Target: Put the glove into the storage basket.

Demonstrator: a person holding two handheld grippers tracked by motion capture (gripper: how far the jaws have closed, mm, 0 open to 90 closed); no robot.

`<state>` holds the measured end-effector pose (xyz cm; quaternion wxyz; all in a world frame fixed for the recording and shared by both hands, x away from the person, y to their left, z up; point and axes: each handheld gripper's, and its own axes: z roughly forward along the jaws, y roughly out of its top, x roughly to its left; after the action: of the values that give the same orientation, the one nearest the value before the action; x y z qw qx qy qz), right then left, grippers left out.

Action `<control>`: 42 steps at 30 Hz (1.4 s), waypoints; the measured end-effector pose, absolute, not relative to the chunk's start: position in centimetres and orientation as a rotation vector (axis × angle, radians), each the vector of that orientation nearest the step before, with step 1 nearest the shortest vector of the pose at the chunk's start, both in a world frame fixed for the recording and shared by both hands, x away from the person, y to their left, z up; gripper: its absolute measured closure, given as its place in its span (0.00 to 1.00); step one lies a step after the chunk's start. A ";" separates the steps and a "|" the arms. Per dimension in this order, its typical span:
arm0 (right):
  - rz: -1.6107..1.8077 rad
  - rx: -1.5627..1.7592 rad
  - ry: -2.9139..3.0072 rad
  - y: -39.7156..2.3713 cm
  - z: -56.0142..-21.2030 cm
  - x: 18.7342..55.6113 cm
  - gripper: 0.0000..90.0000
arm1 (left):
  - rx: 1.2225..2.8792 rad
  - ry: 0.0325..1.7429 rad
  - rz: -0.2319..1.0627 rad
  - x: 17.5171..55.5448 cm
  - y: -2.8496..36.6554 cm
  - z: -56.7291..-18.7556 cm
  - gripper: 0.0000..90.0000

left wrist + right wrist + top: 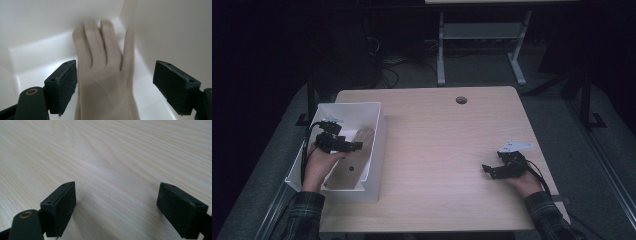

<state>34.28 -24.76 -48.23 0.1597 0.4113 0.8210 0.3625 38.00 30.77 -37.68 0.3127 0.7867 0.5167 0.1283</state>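
A white bin (374, 150) stands at the table's left edge. In it lies a pale beige glove (360, 150), flat, with its fingers toward the far wall of the bin (37, 22). My left gripper (354, 146) hangs over the bin, held by a hand. In the left gripper view the glove (105, 75) lies below and between the jaws of my left gripper (113, 75), which stand wide apart and do not press on it. My right gripper (488, 170) rests low over the bare wood at the right, open, with nothing between the jaws (116, 200).
The light wooden table (447, 145) has a round cable hole (461, 100) near its far edge. Behind the table a white metal frame (441, 55) stands on the dark floor. Plaid sleeves come in at both bottom corners.
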 end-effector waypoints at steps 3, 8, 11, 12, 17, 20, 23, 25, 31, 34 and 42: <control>1.036 1.175 2.346 -24.8 -48.2 34.3 0.17 | 2.052 1.336 0.341 38.0 30.4 -36.2 0.20; 1.036 1.175 2.346 -24.8 -48.2 34.3 0.17 | 2.040 1.295 0.344 37.9 29.4 -34.3 0.18; 1.035 1.178 2.345 -24.8 -48.2 34.3 0.17 | 2.038 1.260 0.337 38.0 28.6 -33.3 0.16; 1.035 1.178 2.346 -24.8 -48.2 34.3 0.17 | 2.035 1.244 0.338 38.0 28.2 -33.0 0.15; 1.035 1.183 2.347 -24.7 -48.2 34.2 0.17 | 2.045 1.188 0.319 38.0 26.6 -32.0 0.15; 1.037 1.184 2.346 -24.7 -48.2 34.2 0.17 | 2.054 1.148 0.313 38.0 25.4 -31.4 0.15; 1.036 1.183 2.348 -24.7 -48.2 34.2 0.17 | 2.047 1.120 0.303 37.8 24.1 -30.7 0.15; 1.036 1.182 2.348 -24.7 -48.2 34.2 0.17 | 2.045 1.095 0.298 37.7 23.1 -30.4 0.15; 1.036 1.180 2.347 -24.7 -48.2 34.3 0.17 | 2.048 1.036 0.282 37.2 20.1 -29.9 0.15; 1.036 1.182 2.348 -24.7 -48.2 34.2 0.17 | 2.049 1.013 0.270 37.0 18.7 -30.0 0.15; 1.037 1.177 2.351 -24.7 -48.2 34.2 0.17 | 2.066 0.964 0.227 36.5 14.9 -31.5 0.15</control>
<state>34.24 -24.71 -48.23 0.1570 0.4113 0.8215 0.3625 36.54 14.91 -31.55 0.4124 0.8214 0.3835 0.0902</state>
